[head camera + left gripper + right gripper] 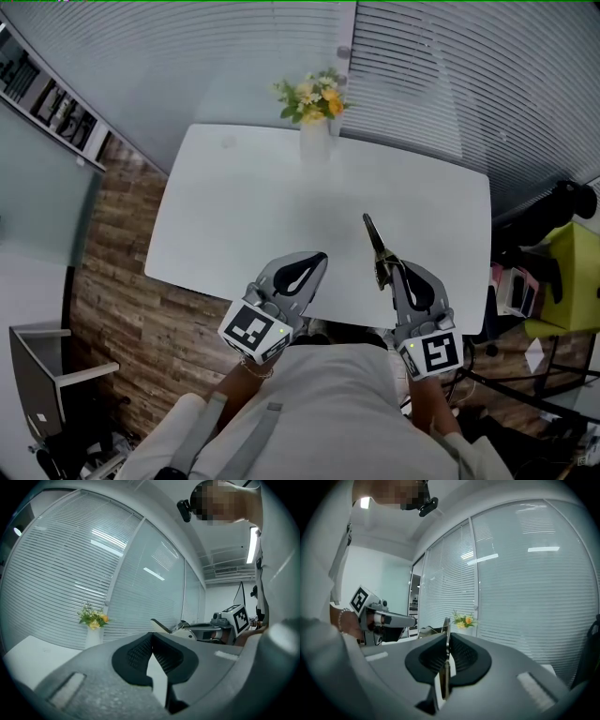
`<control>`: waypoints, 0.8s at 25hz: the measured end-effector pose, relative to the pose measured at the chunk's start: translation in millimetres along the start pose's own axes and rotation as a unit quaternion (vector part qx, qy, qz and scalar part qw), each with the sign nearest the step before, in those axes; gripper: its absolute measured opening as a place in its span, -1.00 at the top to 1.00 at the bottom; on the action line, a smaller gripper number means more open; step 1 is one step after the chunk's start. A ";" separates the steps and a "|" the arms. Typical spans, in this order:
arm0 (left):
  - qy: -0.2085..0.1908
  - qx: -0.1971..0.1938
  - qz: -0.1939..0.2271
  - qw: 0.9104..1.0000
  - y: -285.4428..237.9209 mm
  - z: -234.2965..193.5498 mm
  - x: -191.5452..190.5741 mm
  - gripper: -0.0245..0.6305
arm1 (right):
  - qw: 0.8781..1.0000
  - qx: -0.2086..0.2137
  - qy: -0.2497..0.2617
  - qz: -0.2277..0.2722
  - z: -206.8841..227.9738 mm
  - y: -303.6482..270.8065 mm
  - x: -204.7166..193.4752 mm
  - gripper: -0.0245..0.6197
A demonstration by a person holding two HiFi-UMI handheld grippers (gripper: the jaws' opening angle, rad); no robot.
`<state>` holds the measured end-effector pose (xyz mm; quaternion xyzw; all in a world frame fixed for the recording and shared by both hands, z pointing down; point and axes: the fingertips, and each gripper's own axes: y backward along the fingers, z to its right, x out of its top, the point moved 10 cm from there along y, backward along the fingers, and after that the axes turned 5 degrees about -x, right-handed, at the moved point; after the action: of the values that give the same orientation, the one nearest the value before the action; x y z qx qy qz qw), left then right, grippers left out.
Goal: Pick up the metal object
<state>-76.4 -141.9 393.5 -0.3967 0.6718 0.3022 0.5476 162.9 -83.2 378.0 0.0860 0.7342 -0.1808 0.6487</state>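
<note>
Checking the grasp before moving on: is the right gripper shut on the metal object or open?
Shut on it: the right gripper has its fingers pinched on the thin metal object.

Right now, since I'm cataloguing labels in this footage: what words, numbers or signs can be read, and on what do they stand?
Readable words or numbers: none.
Black-and-white square markers, no letters: one on the left gripper, one on the right gripper.
Shelf items, head view's left edge: too small to read.
</note>
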 end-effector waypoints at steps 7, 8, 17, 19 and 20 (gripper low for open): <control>-0.002 -0.002 -0.001 1.000 -2.1 0.8 4.0 0.92 | 1.000 0.002 -0.011 0.021 -2.7 10.4 19.4 0.90; -0.002 -0.003 -0.001 1.000 -2.2 1.2 4.4 0.92 | 1.000 0.002 -0.014 0.025 -3.1 11.9 22.3 0.90; -0.005 -0.008 0.004 1.000 -1.3 -1.6 2.7 0.92 | 0.999 0.000 -0.022 0.038 -6.5 16.5 33.8 0.90; -0.005 -0.006 0.002 1.000 -0.5 -2.2 4.9 0.92 | 0.999 -0.001 -0.021 0.039 -6.3 16.7 34.5 0.90; -0.005 -0.005 0.001 1.000 0.0 -2.3 6.1 0.92 | 0.999 -0.001 -0.021 0.039 -6.4 16.6 34.7 0.90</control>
<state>-78.1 -145.1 388.0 -0.3973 0.6681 0.3077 0.5488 158.1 -69.2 341.8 0.1102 0.7169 -0.1563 0.6705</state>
